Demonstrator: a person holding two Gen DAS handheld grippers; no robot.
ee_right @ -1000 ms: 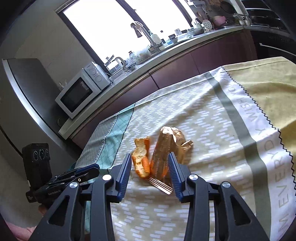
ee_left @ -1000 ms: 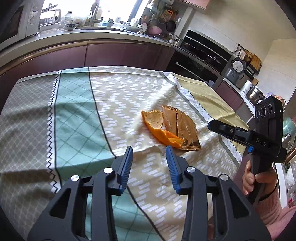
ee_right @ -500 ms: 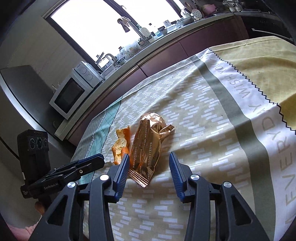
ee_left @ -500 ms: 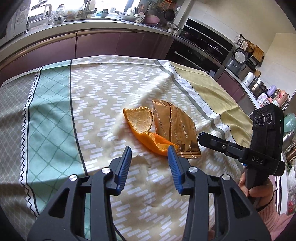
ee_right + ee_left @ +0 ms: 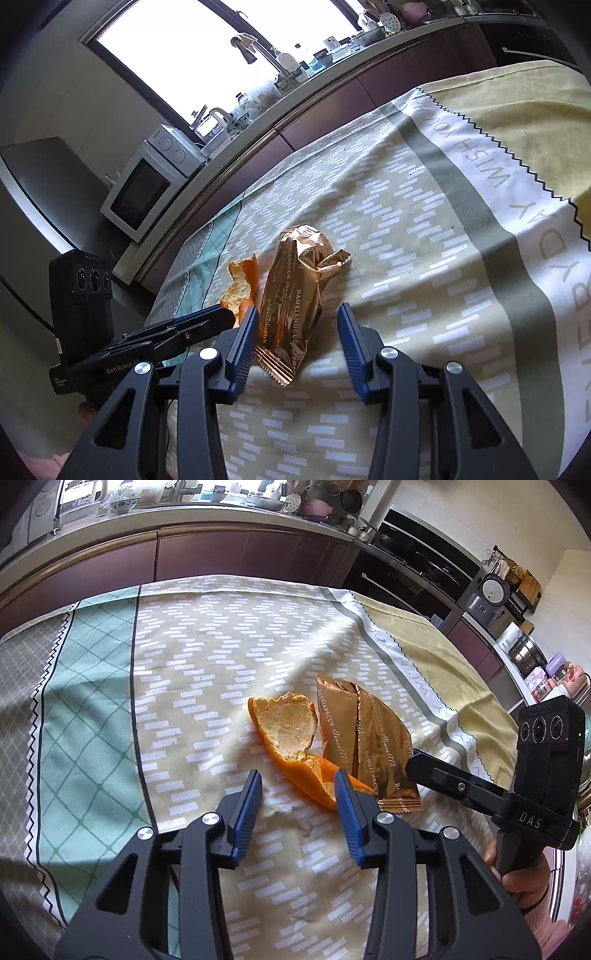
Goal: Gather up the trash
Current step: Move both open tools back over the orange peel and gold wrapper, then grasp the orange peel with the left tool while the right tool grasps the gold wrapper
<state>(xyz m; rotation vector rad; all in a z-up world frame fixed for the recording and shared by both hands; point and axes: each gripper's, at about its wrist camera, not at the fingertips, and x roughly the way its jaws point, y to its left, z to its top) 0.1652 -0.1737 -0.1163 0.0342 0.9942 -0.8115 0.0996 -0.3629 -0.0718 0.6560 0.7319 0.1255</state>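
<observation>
A curled orange peel (image 5: 288,731) lies on the patterned tablecloth (image 5: 207,686), touching a crumpled gold snack wrapper (image 5: 365,746) on its right. My left gripper (image 5: 298,778) is open low over the cloth, and the peel's near tip lies between its blue fingers. In the right wrist view, the right gripper (image 5: 298,314) is open, with the wrapper's (image 5: 295,295) near end between its fingers, close to the left one. The peel (image 5: 242,288) shows just left of it, beside the left gripper's (image 5: 221,315) tips. In the left wrist view, the right gripper (image 5: 415,758) reaches in beside the wrapper.
A dark kitchen counter (image 5: 221,524) runs behind the table, with a microwave (image 5: 144,188), kettle (image 5: 218,118) and sink tap (image 5: 247,48) under a bright window. An oven (image 5: 413,565) and rice cooker (image 5: 487,598) stand right. A hand (image 5: 524,878) holds the right gripper's handle.
My left gripper moved forward and down until the peel's end sits between its fingers. The right gripper sank closer to the wrapper, whose near end now lies between its fingers.
</observation>
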